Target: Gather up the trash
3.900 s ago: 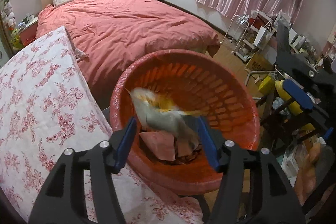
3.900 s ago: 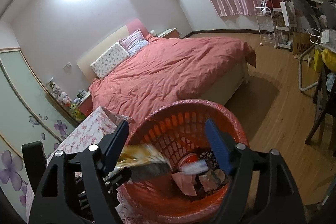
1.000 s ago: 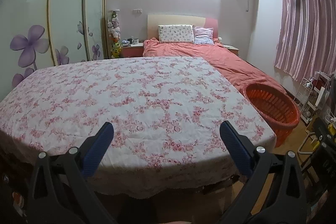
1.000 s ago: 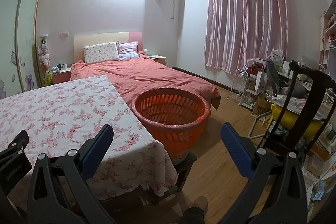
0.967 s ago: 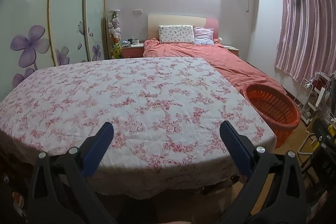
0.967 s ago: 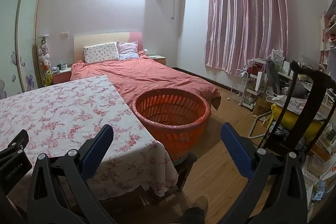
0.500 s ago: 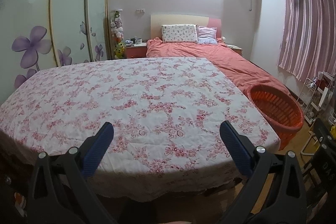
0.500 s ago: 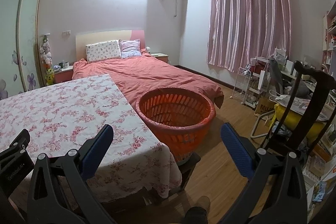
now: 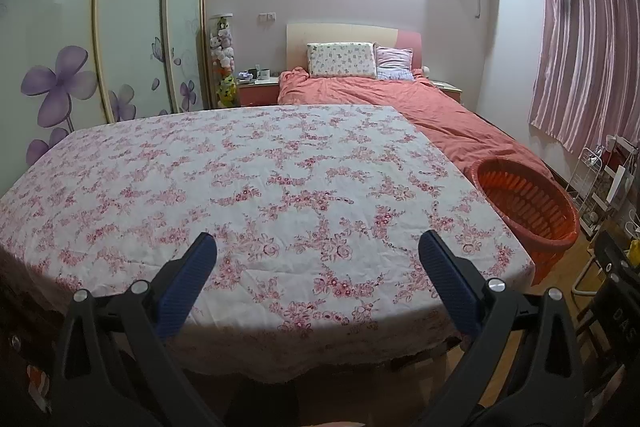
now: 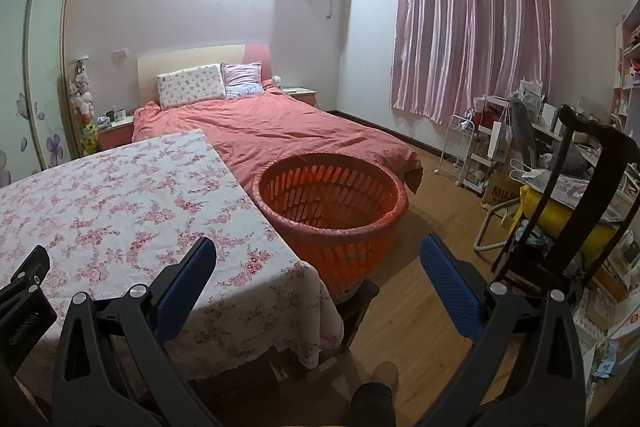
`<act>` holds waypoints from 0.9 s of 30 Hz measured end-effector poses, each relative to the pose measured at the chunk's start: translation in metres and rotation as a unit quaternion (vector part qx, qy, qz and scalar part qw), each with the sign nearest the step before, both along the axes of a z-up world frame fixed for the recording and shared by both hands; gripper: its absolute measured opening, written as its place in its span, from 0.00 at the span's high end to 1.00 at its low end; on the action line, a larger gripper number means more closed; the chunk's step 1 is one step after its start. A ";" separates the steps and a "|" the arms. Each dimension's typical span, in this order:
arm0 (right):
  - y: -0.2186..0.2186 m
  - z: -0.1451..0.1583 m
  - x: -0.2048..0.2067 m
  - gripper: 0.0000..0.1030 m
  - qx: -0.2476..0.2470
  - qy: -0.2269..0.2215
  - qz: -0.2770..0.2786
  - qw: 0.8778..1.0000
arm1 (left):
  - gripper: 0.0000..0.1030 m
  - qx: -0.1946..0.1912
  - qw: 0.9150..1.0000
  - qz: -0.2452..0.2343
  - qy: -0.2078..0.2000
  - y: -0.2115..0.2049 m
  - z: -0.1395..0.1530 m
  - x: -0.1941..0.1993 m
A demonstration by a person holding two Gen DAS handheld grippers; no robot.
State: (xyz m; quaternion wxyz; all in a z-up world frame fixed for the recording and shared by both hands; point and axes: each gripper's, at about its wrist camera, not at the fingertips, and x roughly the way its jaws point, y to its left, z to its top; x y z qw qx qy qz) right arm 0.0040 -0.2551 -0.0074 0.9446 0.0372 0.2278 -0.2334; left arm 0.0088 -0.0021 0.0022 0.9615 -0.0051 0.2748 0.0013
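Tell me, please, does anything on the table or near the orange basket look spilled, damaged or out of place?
Nothing stands out. The floral tablecloth lies flat with no trash showing on it, the orange basket stands upright beside the table, and both grippers, left and right, are open and empty.

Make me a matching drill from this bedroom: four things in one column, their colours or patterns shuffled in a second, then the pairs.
Things:
1. basket
2. curtain
3. tablecloth
4. claw pads

Colours:
A. blue
B. white with pink flowers
C. orange
D. shiny pink

Pairs: 1-C, 2-D, 3-B, 4-A
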 end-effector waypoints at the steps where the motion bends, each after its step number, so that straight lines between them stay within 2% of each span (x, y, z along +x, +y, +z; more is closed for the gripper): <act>1: 0.000 0.000 0.000 0.02 0.000 0.001 -0.001 1.000 | 0.04 0.000 1.000 0.000 0.001 0.000 0.000 0.000; 17: -0.008 -0.008 0.005 0.02 0.021 0.040 0.003 0.999 | 0.04 -0.004 1.000 0.000 0.005 -0.002 -0.002 -0.001; 27: -0.011 -0.008 0.004 0.02 0.017 0.034 0.001 0.999 | 0.04 -0.004 1.000 -0.002 0.007 -0.004 -0.003 -0.002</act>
